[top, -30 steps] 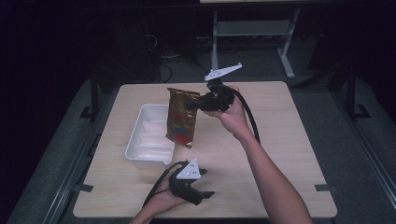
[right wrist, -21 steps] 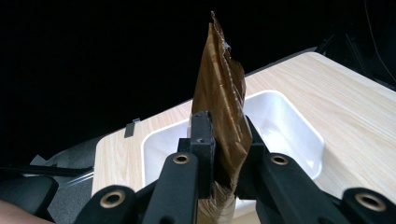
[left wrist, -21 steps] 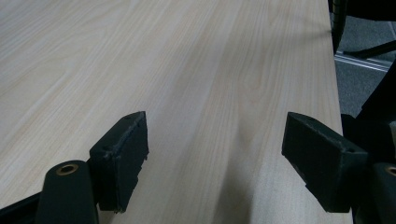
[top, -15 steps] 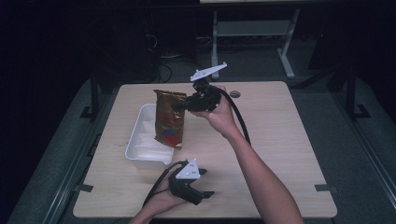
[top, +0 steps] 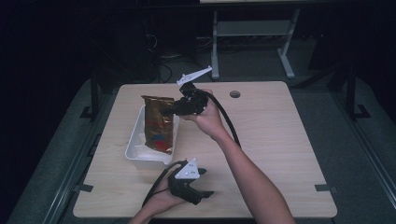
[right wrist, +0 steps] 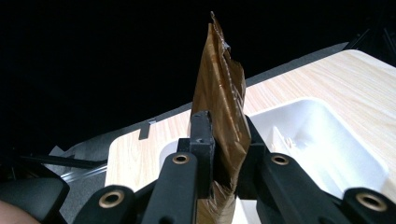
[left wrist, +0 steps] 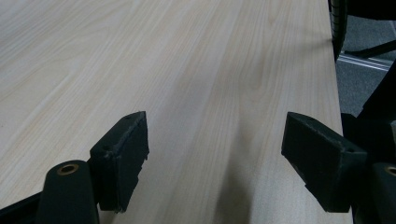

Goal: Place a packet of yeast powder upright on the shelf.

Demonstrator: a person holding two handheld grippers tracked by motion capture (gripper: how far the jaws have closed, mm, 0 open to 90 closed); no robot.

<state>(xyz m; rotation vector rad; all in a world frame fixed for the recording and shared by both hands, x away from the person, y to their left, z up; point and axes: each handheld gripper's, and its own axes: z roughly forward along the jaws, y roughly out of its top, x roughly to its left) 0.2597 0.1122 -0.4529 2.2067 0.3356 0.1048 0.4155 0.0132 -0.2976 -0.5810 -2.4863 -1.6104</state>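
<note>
A brown snack bag [top: 159,123] with a red and blue print hangs upright over the white bin [top: 135,151] at the table's left. My right gripper [top: 173,111] is shut on the bag's upper right edge. Along its jaws the bag [right wrist: 223,100] stands pinched edge-on above the bin [right wrist: 327,140]. Near the front edge of the table [top: 280,126], my left gripper [top: 205,196] rests open, pointing right. Its two pads [left wrist: 122,158] stand wide apart over bare wood, with nothing between them.
A round cable hole [top: 235,94] sits near the table's far edge. The table's right edge [left wrist: 334,93] runs beside the left gripper's jaws, with dark floor beyond. A white metal frame [top: 252,32] stands on the floor behind the table.
My right gripper has carried the bag leftward, from above the table's middle to over the white bin. The left gripper has stayed put.
</note>
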